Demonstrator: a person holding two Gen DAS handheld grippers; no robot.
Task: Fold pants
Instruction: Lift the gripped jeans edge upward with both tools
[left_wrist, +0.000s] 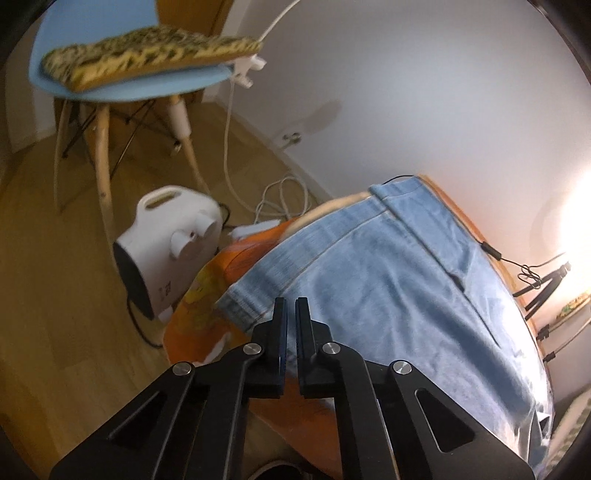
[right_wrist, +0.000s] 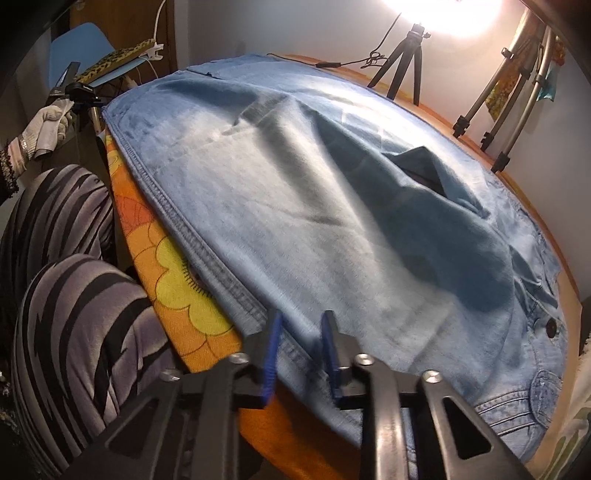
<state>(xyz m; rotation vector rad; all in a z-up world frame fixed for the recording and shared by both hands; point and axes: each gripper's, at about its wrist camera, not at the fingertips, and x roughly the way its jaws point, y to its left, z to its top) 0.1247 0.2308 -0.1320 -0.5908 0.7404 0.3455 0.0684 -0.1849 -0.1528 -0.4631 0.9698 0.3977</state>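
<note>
Left wrist view: the pants (left_wrist: 388, 280), light blue denim, lay spread flat on an orange flowered cloth (left_wrist: 207, 295) covering the table. The left gripper (left_wrist: 291, 306) stood at the hem corner nearest the camera, its jaws drawn together to a narrow slit with the denim edge caught between them. A white fan heater (left_wrist: 166, 247) and a blue chair (left_wrist: 122, 85) stood on the floor beyond.

Right wrist view: the right gripper (right_wrist: 301, 325) sat at the near seam edge of the pants (right_wrist: 295, 184), jaws narrowed around a raised pinch of denim. A gloved hand (right_wrist: 48, 125) showed far left.
</note>
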